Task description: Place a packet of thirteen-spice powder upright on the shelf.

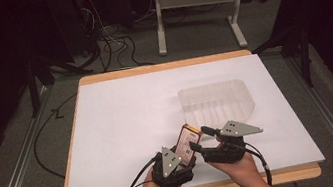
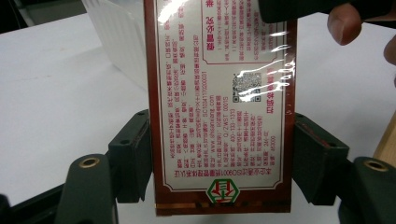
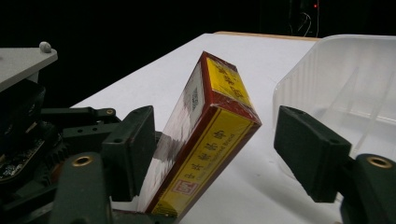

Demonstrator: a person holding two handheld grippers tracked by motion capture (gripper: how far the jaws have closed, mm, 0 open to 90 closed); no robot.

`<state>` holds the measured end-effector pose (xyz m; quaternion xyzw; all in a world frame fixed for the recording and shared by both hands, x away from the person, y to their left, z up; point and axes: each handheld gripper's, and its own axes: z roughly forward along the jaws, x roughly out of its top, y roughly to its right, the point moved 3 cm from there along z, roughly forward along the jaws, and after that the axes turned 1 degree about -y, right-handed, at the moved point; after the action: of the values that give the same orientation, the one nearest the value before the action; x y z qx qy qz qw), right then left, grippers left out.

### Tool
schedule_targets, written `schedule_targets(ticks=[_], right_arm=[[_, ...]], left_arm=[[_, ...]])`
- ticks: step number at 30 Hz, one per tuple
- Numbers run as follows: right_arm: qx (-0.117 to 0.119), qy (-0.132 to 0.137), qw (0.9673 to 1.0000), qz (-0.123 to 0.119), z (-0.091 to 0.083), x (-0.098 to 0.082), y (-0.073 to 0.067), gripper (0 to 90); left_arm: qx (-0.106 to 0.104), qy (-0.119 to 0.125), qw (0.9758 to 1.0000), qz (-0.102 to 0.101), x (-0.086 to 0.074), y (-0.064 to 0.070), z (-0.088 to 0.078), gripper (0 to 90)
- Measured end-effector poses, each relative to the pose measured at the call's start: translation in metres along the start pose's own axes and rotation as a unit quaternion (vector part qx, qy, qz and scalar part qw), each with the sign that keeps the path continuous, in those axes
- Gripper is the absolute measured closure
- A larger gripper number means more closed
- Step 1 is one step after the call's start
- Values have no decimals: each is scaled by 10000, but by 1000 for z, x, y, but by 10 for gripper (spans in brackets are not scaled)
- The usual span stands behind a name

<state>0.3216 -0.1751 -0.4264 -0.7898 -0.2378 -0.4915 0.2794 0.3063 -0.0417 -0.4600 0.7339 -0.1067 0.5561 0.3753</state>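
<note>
Looking down from the high view: left gripper (image 1: 181, 158) clamped on the lower end of a red and yellow box (image 1: 186, 141), held tilted above the near edge of the white table (image 1: 123, 120). Right gripper (image 1: 201, 141) brought to the box from the right, probably to take it over for the clear plastic tray (image 1: 216, 102) just beyond. Box small here, and contact of the right jaws hard to judge.

Seen along the left gripper view: box (image 2: 219, 107) squeezed between both black pads, printed back face toward the camera, top end cut off by the frame. Fingertip (image 2: 343, 23) of the other hand at upper right.

Seen along the right gripper view: box (image 3: 205, 135) leaning between half-open jaws, right pad clearly apart from it, left pad close, touch uncertain. Tray (image 3: 345, 79) behind, partly cut off.
</note>
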Motion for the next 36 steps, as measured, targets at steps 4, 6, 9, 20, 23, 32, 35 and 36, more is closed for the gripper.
schedule_targets(ticks=[4, 6, 9, 20, 23, 32, 35, 36], right_arm=[[39, 11, 10000, 82, 0, -1, 0, 376], [73, 7, 9999, 108, 0, -1, -1, 404], [119, 4, 9999, 111, 1, -2, -1, 451], [201, 43, 9997, 101, 0, -4, -2, 594], [233, 66, 9997, 36, 0, -4, -5, 624], [4, 111, 9997, -206, -3, -2, -5, 686], [-70, 168, 9996, -212, -6, -1, -3, 686], [-96, 172, 9995, -233, -6, -1, -3, 686]], left_arm=[[-19, 30, 10000, 4, 0, 3, 0, 321], [-12, 42, 10000, 37, 0, 3, 0, 321], [-1, 54, 9999, 91, -1, 3, 0, 321], [-28, -67, 10000, -32, -2, 2, 2, 318], [-33, -187, 9998, -60, -4, 0, 4, 317], [-89, -261, 9996, -97, -3, -1, 4, 230], [-100, -232, 9996, -124, -1, -2, 4, 231], [-100, -220, 9996, -134, 0, -2, 4, 234]])
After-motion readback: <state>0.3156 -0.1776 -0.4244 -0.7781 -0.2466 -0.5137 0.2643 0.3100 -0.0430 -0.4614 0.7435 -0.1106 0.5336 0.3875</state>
